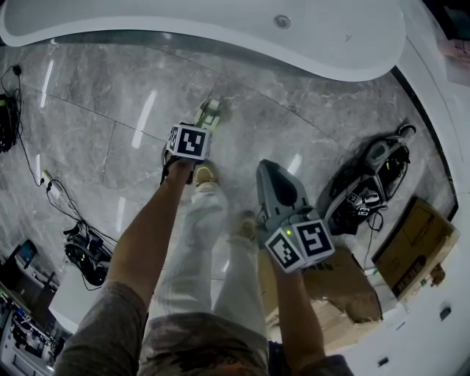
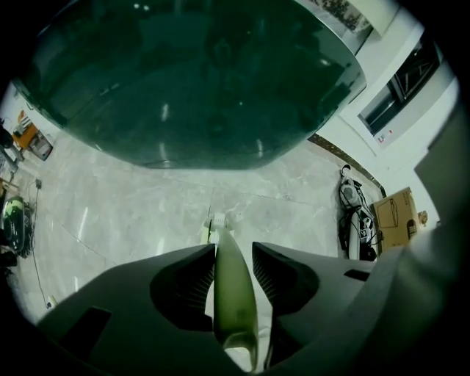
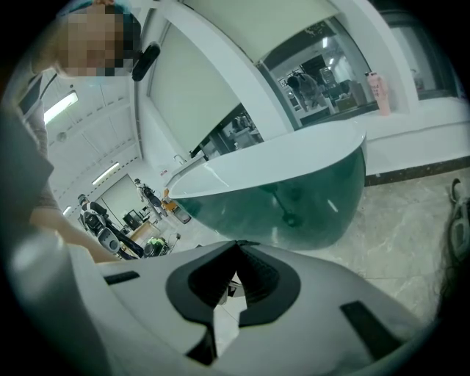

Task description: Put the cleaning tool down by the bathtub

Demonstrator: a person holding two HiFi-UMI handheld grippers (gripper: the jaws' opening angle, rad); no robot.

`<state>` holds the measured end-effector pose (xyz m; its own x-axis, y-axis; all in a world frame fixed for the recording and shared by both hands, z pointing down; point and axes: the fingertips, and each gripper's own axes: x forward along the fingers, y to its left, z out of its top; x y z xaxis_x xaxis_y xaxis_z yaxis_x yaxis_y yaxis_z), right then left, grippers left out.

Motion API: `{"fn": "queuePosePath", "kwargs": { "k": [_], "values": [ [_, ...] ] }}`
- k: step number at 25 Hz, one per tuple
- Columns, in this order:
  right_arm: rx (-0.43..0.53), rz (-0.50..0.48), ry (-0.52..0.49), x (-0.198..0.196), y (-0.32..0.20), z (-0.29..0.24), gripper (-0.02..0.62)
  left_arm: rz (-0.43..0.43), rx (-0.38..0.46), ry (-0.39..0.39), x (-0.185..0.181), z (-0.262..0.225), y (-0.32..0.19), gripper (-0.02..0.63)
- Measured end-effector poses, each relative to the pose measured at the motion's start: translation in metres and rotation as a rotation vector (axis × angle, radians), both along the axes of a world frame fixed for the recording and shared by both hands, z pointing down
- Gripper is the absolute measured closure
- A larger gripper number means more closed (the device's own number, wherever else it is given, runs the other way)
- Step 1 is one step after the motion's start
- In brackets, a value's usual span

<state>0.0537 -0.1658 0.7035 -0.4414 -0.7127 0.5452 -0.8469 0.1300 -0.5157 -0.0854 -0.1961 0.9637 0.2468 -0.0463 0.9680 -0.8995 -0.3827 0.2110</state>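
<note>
The cleaning tool's pale green handle (image 2: 233, 294) runs up between the jaws of my left gripper (image 2: 233, 246). Its left side lies against the left pad, and a thin strip of floor shows beside the right pad. The small tool head (image 1: 211, 111) rests on the marble floor just short of the bathtub (image 1: 220, 22), whose dark green outside (image 2: 191, 81) fills the left gripper view. My left gripper (image 1: 192, 147) hangs over the floor in front of the tub. My right gripper (image 1: 266, 165) is beside it to the right, jaws (image 3: 236, 246) shut and empty, pointing at the tub (image 3: 294, 191).
A vacuum-like machine with cables (image 1: 371, 180) lies on the floor at the right, and cardboard boxes (image 1: 415, 246) sit near it by the white wall. Cords (image 1: 51, 187) and dark gear (image 1: 88, 253) lie at the left. The person's legs and shoes (image 1: 205, 176) stand below the grippers.
</note>
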Motion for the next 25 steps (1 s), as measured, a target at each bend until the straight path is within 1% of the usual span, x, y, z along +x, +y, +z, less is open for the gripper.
{"fn": "queuePosePath", "kwargs": {
  "k": [1, 3, 5, 7, 10, 11, 12, 13, 14, 15, 21, 25],
  "values": [
    [0.002, -0.002, -0.003, -0.001, -0.001, -0.002, 0.595, -0.013, 0.004, 0.007, 0.0, -0.003, 0.0, 0.431],
    [0.006, -0.008, -0.008, -0.002, -0.001, -0.006, 0.595, -0.043, 0.013, 0.008, -0.002, -0.013, 0.001, 0.413],
    [0.011, -0.016, -0.012, -0.005, 0.001, -0.012, 0.595, -0.057, 0.029, 0.002, -0.005, -0.027, 0.002, 0.413],
    [0.016, -0.023, -0.014, -0.006, 0.004, -0.021, 0.595, -0.067, 0.065, 0.009, -0.006, -0.041, -0.001, 0.413],
    [0.022, -0.023, -0.016, -0.005, 0.008, -0.038, 0.595, -0.084, 0.119, -0.005, -0.011, -0.066, -0.007, 0.418],
    [0.023, -0.022, -0.016, -0.004, 0.009, -0.043, 0.595, -0.095, 0.138, -0.009, -0.011, -0.075, -0.009, 0.432],
    [0.023, -0.021, -0.016, -0.003, 0.011, -0.048, 0.595, -0.109, 0.159, -0.009, -0.011, -0.084, -0.012, 0.459],
    [0.025, -0.02, -0.014, -0.002, 0.012, -0.052, 0.595, -0.123, 0.18, -0.01, -0.012, -0.093, -0.015, 0.497],
    [0.027, -0.019, -0.012, -0.002, 0.012, -0.056, 0.595, -0.135, 0.196, -0.013, -0.012, -0.102, -0.018, 0.555],
    [0.028, -0.017, -0.011, -0.001, 0.012, -0.06, 0.595, -0.142, 0.206, -0.013, -0.012, -0.112, -0.02, 0.595],
    [0.033, -0.01, -0.012, -0.002, 0.011, -0.094, 0.595, -0.177, 0.203, 0.013, -0.006, -0.18, -0.017, 0.598],
    [0.04, -0.015, -0.016, -0.002, 0.014, -0.135, 0.595, -0.222, 0.208, 0.037, -0.007, -0.248, -0.01, 0.598]
  ]
}}
